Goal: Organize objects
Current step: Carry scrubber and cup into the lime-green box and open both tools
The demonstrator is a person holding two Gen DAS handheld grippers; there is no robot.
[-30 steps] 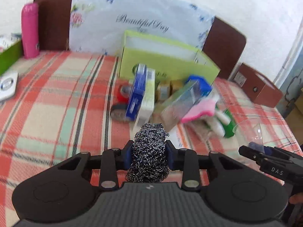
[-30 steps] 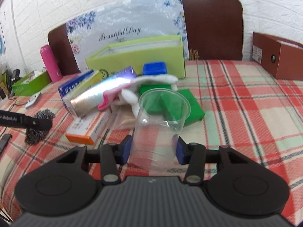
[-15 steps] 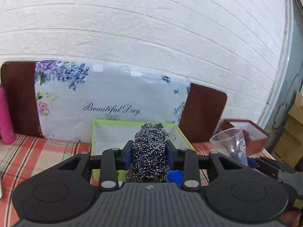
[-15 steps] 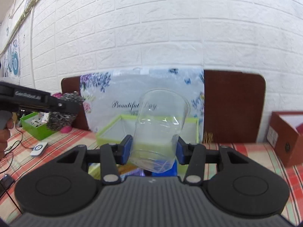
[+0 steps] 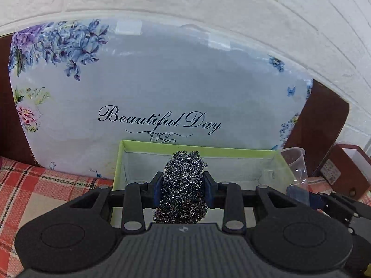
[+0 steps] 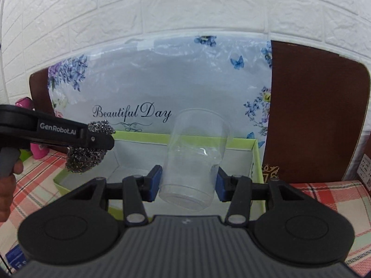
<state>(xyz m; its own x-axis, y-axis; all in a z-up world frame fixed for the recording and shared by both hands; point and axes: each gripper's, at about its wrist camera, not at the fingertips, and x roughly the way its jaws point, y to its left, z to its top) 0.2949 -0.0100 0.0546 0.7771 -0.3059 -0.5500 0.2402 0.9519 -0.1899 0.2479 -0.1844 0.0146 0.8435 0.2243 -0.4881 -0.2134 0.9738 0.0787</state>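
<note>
My left gripper [image 5: 183, 188] is shut on a steel wool scrubber [image 5: 182, 185] and holds it in the air over the near left part of an open light-green box [image 5: 204, 149]. In the right wrist view the scrubber [image 6: 88, 153] hangs above the box's left end [image 6: 139, 136]. My right gripper [image 6: 187, 181] is shut on a clear plastic cup [image 6: 194, 157], held above the box's right half. The cup also shows at the right in the left wrist view [image 5: 294, 164]. The box's floor that shows is bare.
A floral "Beautiful Day" panel [image 5: 162, 92] leans against the white brick wall behind the box. A dark brown board [image 6: 317, 115] stands to the right. A brown carton [image 5: 345, 173] sits far right. A pink bottle [image 6: 34, 148] stands at left on the plaid tablecloth [image 5: 34, 190].
Both grippers rose from the pile of objects on the table and moved forward to the green box, each still holding its object; the pile has dropped out of view.
</note>
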